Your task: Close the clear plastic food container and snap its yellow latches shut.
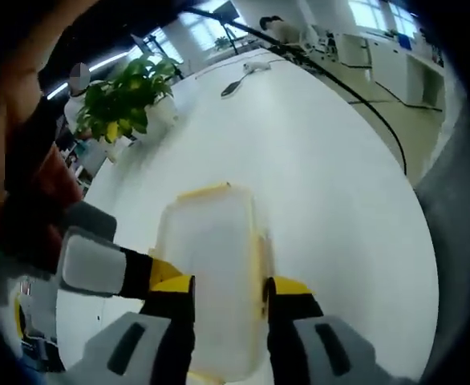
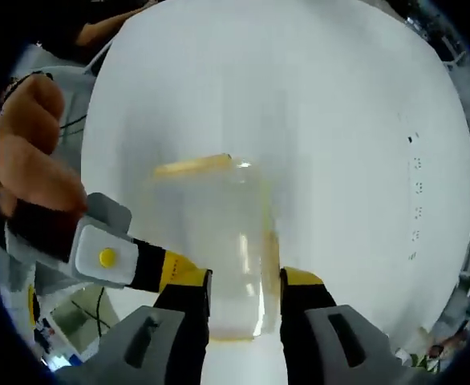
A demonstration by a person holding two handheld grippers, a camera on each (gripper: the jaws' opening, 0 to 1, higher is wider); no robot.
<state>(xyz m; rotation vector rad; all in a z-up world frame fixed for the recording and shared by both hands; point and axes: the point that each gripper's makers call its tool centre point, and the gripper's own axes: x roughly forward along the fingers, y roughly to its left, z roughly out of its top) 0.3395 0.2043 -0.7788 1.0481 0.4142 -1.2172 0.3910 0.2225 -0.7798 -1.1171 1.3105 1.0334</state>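
Observation:
The clear plastic container (image 1: pixel 211 241) lies lengthwise on a round white table (image 1: pixel 323 168), its lid resting on top. A yellow latch (image 1: pixel 204 191) runs along its far end and another (image 1: pixel 259 257) down its right side. My left gripper (image 1: pixel 230 293) hangs over the near end, jaws apart, with the container under and between them. In the right gripper view the container (image 2: pixel 211 216) looks hazy, with a yellow latch (image 2: pixel 191 166) at its far end. My right gripper (image 2: pixel 245 285) stands over its near end, jaws apart.
A potted green plant (image 1: pixel 123 96) stands at the table's far left. A dark spoon-like thing (image 1: pixel 231 88) and a small white object (image 1: pixel 255 68) lie at the far side. A black cable (image 1: pixel 379 120) crosses the far right. A hand (image 2: pixel 22 160) holds the gripper.

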